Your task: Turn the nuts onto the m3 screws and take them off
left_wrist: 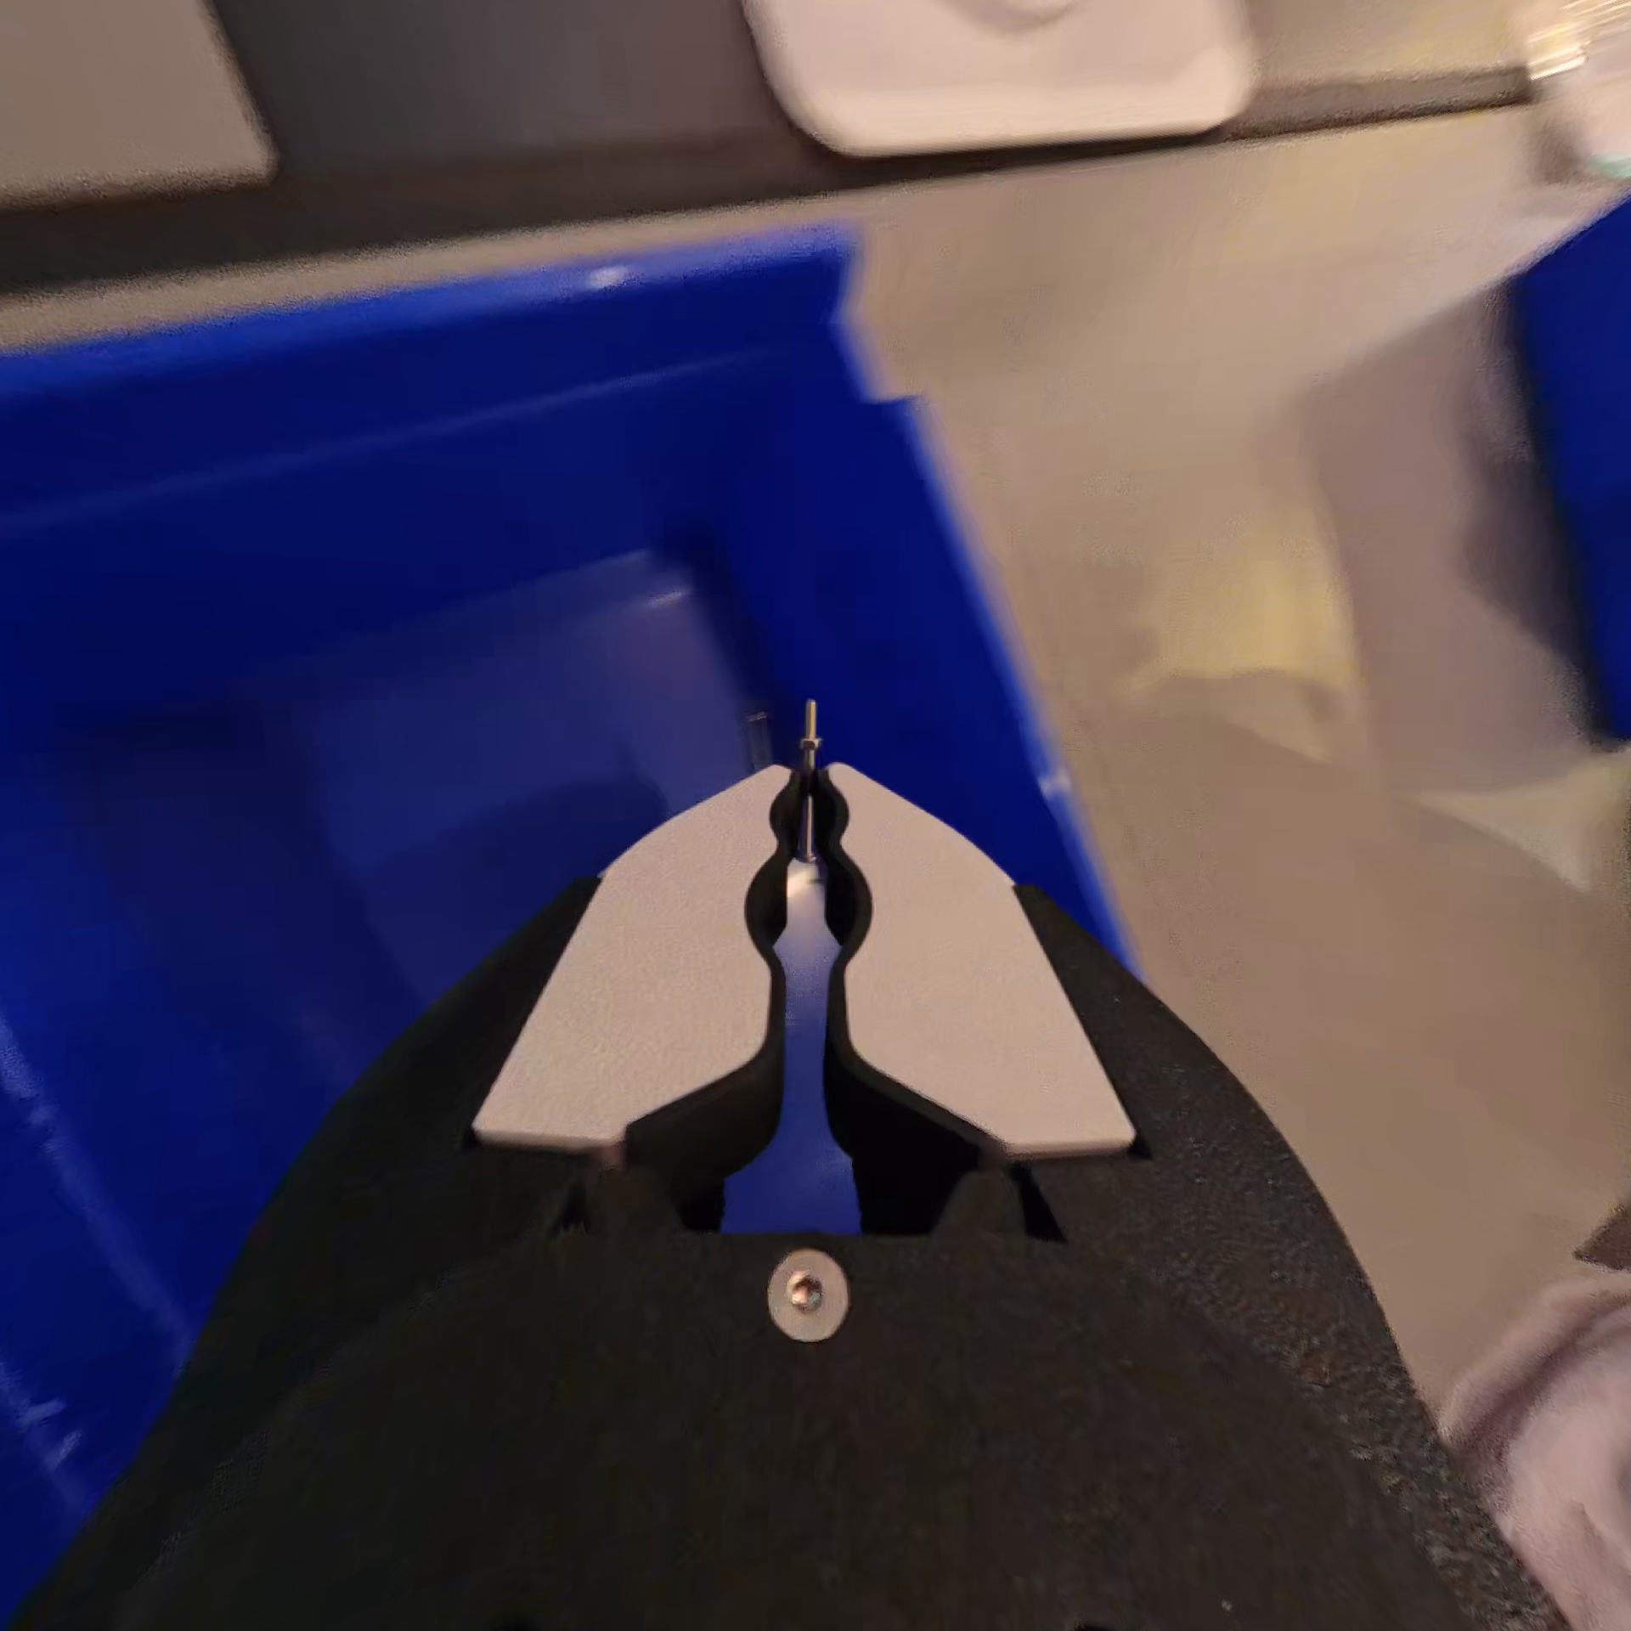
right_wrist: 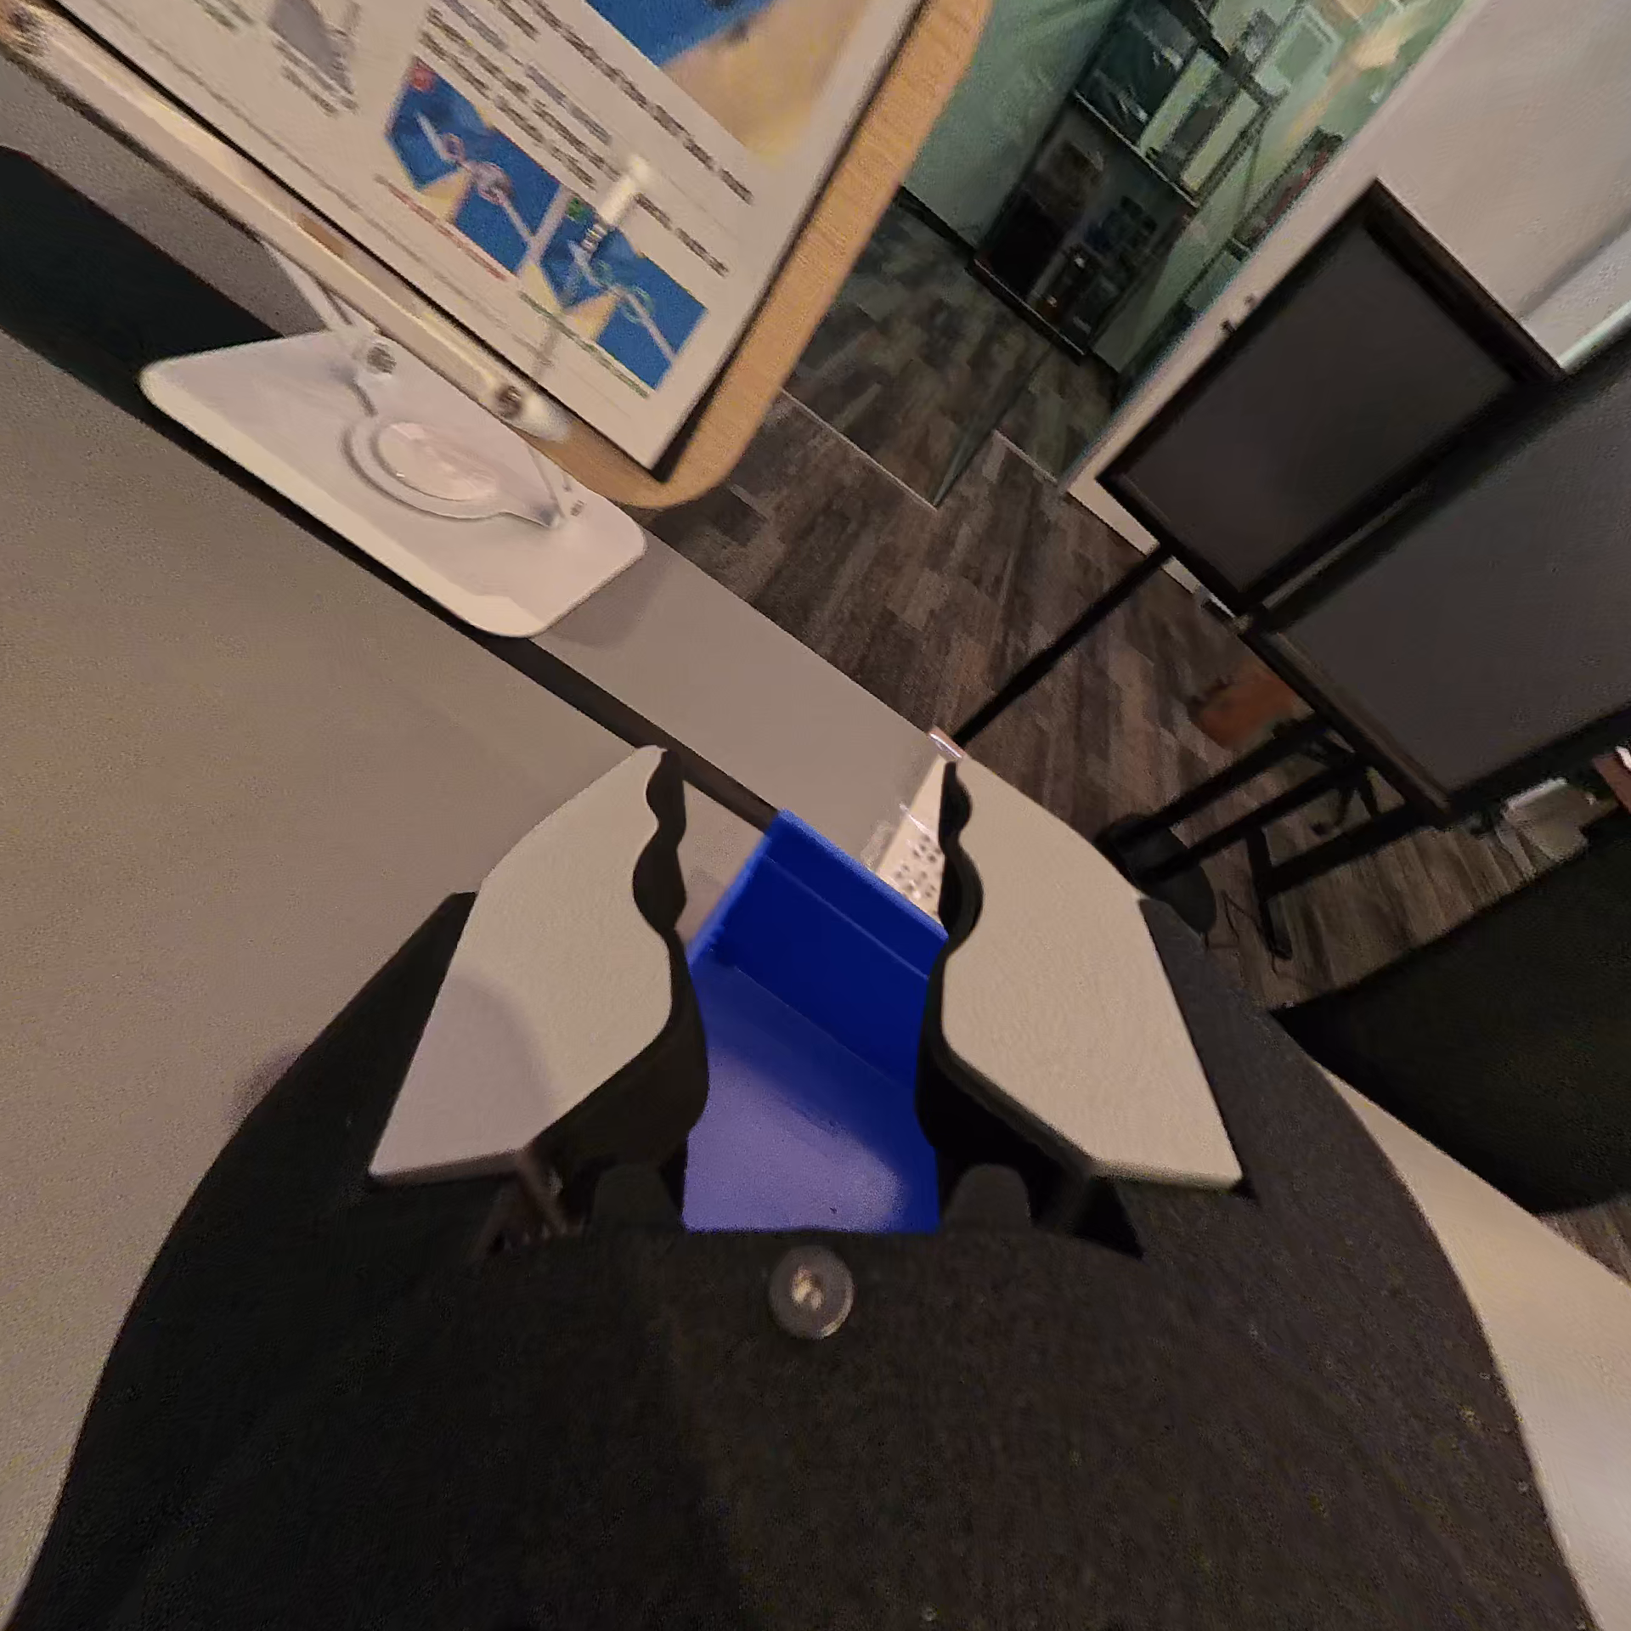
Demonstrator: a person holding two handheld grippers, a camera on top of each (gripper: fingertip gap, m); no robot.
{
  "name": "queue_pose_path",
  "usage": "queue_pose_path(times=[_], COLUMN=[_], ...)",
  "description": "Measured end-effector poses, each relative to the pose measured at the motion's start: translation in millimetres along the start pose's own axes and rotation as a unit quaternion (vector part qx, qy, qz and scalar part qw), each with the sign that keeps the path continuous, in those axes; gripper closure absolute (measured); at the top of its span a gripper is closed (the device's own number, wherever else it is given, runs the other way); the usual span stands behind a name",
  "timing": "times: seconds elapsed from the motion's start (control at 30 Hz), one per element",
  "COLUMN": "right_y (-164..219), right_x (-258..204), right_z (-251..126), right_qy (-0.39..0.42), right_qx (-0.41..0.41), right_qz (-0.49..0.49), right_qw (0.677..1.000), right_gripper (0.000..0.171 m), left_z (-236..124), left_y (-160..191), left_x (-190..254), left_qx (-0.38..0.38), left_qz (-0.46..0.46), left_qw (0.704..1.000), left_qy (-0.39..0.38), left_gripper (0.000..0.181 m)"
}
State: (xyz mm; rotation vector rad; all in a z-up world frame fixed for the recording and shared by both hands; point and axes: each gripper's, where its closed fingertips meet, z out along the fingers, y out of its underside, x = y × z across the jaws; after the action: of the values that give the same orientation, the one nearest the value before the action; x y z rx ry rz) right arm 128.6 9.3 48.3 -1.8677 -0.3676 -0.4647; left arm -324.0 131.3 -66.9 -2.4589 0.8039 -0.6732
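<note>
My left gripper (left_wrist: 809, 770) is shut on a thin m3 screw (left_wrist: 809, 799) that stands upright between its tips. A small nut (left_wrist: 809, 743) sits on the screw just above the fingertips. The gripper hangs over the right part of a big blue bin (left_wrist: 371, 494). My right gripper (right_wrist: 805, 770) is open and empty, tilted above a smaller blue bin (right_wrist: 821, 997) that shows between its fingers. Whether either bin holds loose parts is too blurred or hidden to tell.
A grey table (left_wrist: 1236, 441) carries both bins; another blue bin edge (left_wrist: 1580, 424) shows at the right. A white stand base (right_wrist: 397, 468) holds an instruction sheet (right_wrist: 529, 176) at the table's back edge. A clear box (right_wrist: 918, 847) sits behind the small bin. Floor and dark panels (right_wrist: 1324, 397) lie beyond. Some 50 cm of space lies between my two pairs of fingers.
</note>
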Motion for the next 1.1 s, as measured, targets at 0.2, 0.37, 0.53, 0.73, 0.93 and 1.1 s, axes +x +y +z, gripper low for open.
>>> queue_pose_path(times=[0.2,0.37,0.53,0.73,0.93,1.1], right_y=[-69,-131,-136,-141,-140,-136], right_x=[-109,-217,-231,-227,-231,-238], right_z=[-21,-101,-117,-113,-112,-110], right_qy=[-0.184,-0.496,-0.549,-0.548,-0.579,-0.587], right_qx=[0.108,0.253,0.268,0.279,0.268,0.259], right_qz=[0.010,0.110,0.134,0.183,0.217,0.215], right_qw=[0.977,0.824,0.780,0.767,0.739,0.736], right_gripper=[0.116,0.140,0.140,0.150,0.153,0.155], left_z=[-51,-59,-61,-59,-59,-57], left_y=[-14,-7,-11,-7,-5,-4], left_x=[137,232,275,287,289,289], left_qx=[0.097,0.125,0.169,0.195,0.193,0.187], left_qz=[0.144,0.233,0.269,0.282,0.285,0.286], left_qw=[0.973,0.933,0.906,0.884,0.885,0.885], left_qy=[0.151,0.245,0.279,0.318,0.313,0.316], left_gripper=[0.179,0.179,0.179,0.179,0.179,0.179])
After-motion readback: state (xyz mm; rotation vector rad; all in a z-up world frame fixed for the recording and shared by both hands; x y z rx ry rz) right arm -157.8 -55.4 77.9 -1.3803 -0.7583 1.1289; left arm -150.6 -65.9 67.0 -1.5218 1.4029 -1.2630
